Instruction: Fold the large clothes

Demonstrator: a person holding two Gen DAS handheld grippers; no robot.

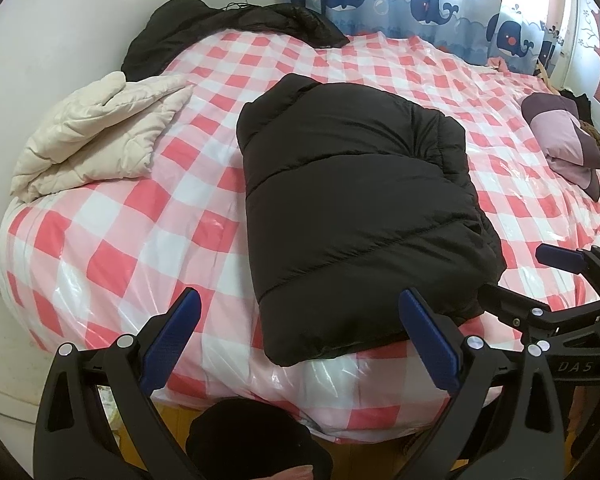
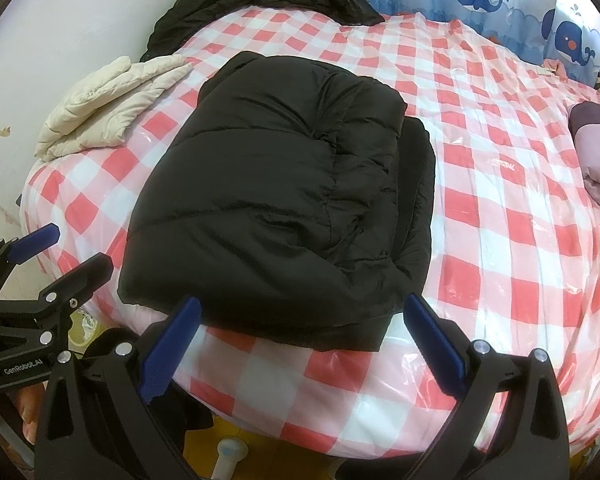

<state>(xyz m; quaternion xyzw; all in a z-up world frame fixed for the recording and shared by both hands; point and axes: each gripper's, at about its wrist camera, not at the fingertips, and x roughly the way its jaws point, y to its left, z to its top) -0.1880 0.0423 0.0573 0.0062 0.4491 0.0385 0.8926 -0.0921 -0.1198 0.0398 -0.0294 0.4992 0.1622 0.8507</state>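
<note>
Two grippers hang at the near edge of the bed, both spread wide and holding nothing; the left gripper frames the near end of the black puffer jacket between its blue pads without clearly touching it, and the right gripper stands likewise in front of the jacket's near hem, its fingers apart and empty; from each wrist view the other gripper shows at the side, also spread. Folded into a thick oblong bundle, the jacket lies near the middle of the red-and-white checked cover, its near end close to the bed's edge, with a second layer poking out along its right side; judged by its quilted, puffy look it should be light, soft and springy, inclined to swell open again once released, and its smooth shell, lying on the glossy plastic over the cover, may slide rather than stay put; a firm pinch through a doubled edge or at the near corners would likely serve better than a grab at the rounded top; a cream quilted garment and another dark coat lie well apart, toward the far left corner.
</note>
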